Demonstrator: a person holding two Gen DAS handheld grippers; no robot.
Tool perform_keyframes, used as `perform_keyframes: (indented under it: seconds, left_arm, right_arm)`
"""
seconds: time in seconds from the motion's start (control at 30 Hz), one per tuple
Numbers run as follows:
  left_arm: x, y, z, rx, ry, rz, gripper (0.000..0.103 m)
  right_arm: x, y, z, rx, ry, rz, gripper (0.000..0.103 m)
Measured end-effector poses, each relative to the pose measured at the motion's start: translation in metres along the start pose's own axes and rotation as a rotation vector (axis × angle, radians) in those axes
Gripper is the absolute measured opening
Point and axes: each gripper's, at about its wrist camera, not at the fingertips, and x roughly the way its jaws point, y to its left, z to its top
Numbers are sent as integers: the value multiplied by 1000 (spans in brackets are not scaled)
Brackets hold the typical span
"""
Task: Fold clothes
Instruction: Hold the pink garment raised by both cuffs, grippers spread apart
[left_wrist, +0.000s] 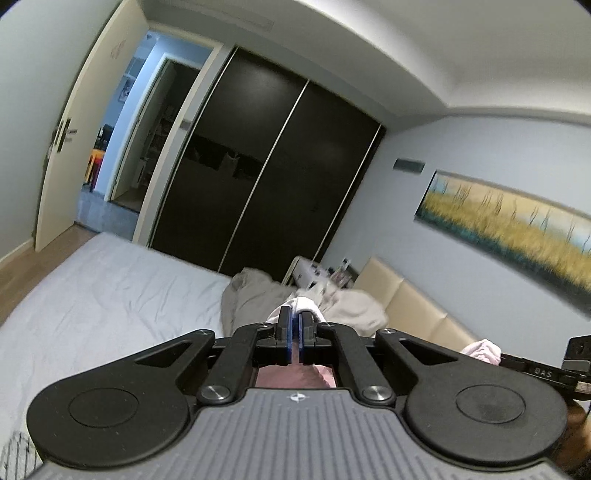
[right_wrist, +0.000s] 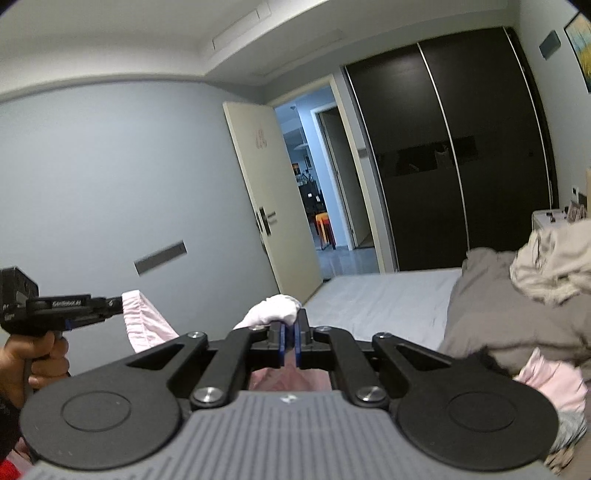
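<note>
Both grippers raised above bed (left_wrist: 103, 280), each clamped on pale pink garment (right_wrist: 275, 312). Left gripper (left_wrist: 294, 314) pinching one bunched corner; right gripper (right_wrist: 290, 325) pinching another. Right wrist view alone shows person's left hand (right_wrist: 35, 354) on handle and cloth stretched between the two claws, long axis left to right. Left wrist view alone shows landscape painting (left_wrist: 517, 229) and headboard (left_wrist: 410, 306). Grey bedding (right_wrist: 498, 306) heaped far right.

Soft pink cloth garment (right_wrist: 275, 309); glossy wardrobe (left_wrist: 266, 166)
</note>
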Motion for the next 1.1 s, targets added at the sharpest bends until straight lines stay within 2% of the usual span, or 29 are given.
perform_keyframes:
  seconds: [0.07, 0.17, 0.27, 0.5, 0.63, 0.9, 1.1]
  left_arm:
    - [-12, -19, 35, 23, -20, -10, 1]
    - [-20, -33, 69, 38, -51, -30, 1]
    - [-23, -37, 92, 39, -81, -53, 1]
    - [-10, -41, 121, 52, -119, -71, 1]
    - [-4, -49, 138, 82, -152, -72, 1]
    - [10, -76, 186, 157, -194, -42, 1]
    - [28, -69, 184, 120, -124, -32, 1]
  right_arm:
    - [-12, 12, 43, 6, -13, 0, 6]
    - [-28, 31, 94, -19, -45, 2, 6]
    - [-36, 45, 125, -50, -84, 5, 6]
    - [-29, 59, 163, -61, -111, 21, 6]
    - [-37, 61, 180, -84, -161, 23, 6]
    - [-35, 67, 233, -129, -165, 63, 6]
    - [-28, 65, 254, -115, -116, 79, 6]
